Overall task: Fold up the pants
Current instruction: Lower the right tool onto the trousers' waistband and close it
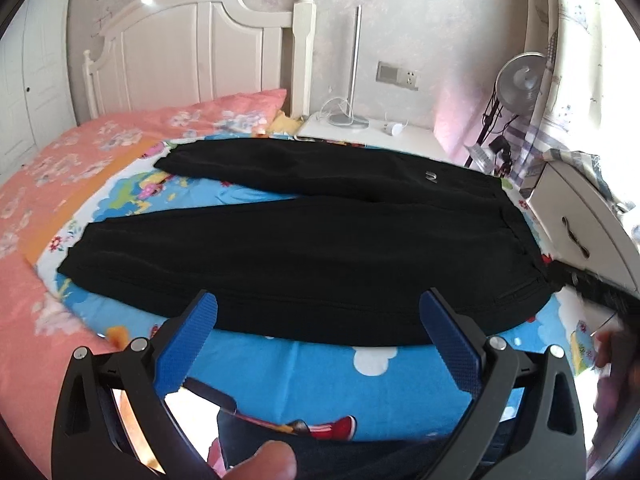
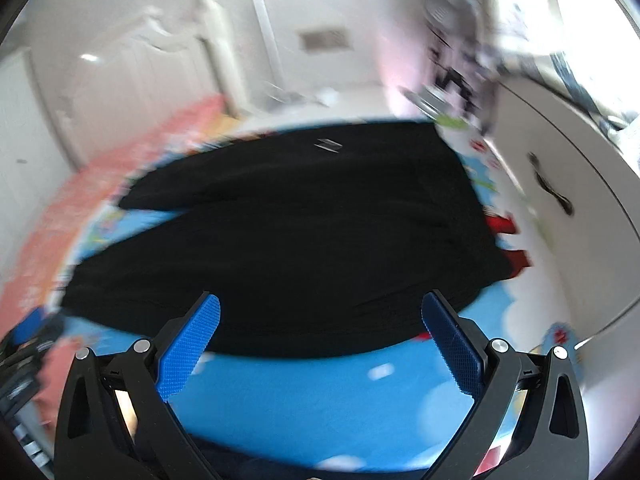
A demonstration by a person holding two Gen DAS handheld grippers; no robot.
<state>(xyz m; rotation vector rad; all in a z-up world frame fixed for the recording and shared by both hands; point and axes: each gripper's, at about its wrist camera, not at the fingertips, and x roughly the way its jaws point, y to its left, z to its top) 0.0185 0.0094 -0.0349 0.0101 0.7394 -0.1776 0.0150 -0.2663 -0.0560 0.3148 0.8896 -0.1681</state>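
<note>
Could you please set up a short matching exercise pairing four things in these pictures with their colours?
Things:
1. pants
2. headboard
3. quilt
4. gripper pads

Colours:
A. white
B. blue
C. black
D. pink with flowers

Pairs: 1-C, 2-A, 3-D, 4-B

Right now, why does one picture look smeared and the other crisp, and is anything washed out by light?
Right wrist view: motion blur smears the black cotton pants and white drawer cabinet. Left wrist view: sharp, though daylight glares at the right edge and the fisheye bends the white wooden headboard.
</note>
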